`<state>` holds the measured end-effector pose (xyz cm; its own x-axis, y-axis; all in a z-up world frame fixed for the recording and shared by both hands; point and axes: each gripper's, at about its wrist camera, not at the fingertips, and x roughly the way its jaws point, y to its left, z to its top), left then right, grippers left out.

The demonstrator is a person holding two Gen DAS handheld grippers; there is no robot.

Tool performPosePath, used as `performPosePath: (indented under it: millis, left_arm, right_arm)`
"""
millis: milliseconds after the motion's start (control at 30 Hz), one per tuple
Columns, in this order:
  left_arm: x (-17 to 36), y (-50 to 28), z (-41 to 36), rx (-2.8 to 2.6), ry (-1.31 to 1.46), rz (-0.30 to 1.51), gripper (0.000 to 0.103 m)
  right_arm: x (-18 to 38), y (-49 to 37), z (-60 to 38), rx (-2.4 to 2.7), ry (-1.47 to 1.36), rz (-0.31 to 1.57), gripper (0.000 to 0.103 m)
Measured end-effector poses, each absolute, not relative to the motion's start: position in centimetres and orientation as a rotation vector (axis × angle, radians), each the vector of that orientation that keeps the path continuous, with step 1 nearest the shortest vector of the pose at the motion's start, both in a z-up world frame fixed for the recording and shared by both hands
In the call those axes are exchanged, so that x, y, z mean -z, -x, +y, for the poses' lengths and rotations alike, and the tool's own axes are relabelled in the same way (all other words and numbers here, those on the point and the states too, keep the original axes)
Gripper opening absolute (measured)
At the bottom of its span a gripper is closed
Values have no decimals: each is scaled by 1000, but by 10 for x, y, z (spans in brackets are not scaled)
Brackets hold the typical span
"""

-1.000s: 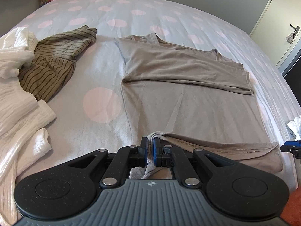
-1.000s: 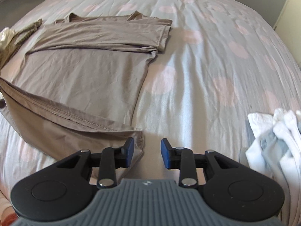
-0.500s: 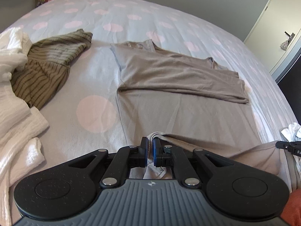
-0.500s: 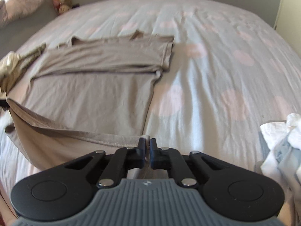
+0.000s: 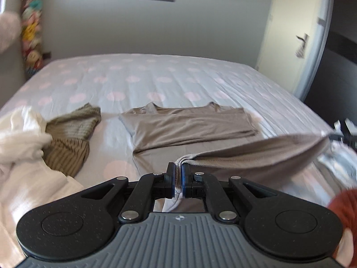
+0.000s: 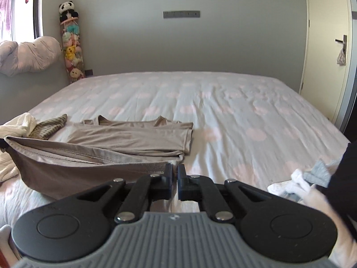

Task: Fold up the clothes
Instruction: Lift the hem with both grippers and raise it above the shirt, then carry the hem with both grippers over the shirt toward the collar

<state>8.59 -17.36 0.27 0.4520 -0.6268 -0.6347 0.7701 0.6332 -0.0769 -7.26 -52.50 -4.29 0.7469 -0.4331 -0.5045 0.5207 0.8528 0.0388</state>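
A taupe T-shirt (image 5: 189,127) lies on the dotted bed sheet (image 5: 156,82), its sleeves folded across the chest. Its bottom hem (image 5: 256,154) is lifted off the bed and stretched between both grippers. My left gripper (image 5: 177,174) is shut on the hem's left corner. In the right wrist view my right gripper (image 6: 175,174) is shut on the hem's right corner, and the same T-shirt (image 6: 133,136) sags from there toward the left. The right gripper shows blurred at the far right edge of the left wrist view.
A striped olive garment (image 5: 71,138) and a white crumpled cloth (image 5: 22,147) lie left of the shirt. White and grey socks (image 6: 308,178) sit at the right. Past the shirt, the bed sheet (image 6: 223,102) runs to a grey wall; a door (image 6: 323,44) stands right.
The right gripper closed on the hem's right corner. Both grippers then rose and tilted up, lifting the hem off the bed and pulling it taut.
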Motion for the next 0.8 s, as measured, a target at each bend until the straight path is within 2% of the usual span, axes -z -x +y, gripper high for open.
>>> performPosePath:
  millis: [300,800]
  left_arm:
    - [-37,-24,-149,945,-486,502,3]
    - [-72,42,-113,966,-553,367,2]
  right_arm:
    - [24,122,-494,530,-105,378,5]
    - [-8,197,-446,556,-112,235,4]
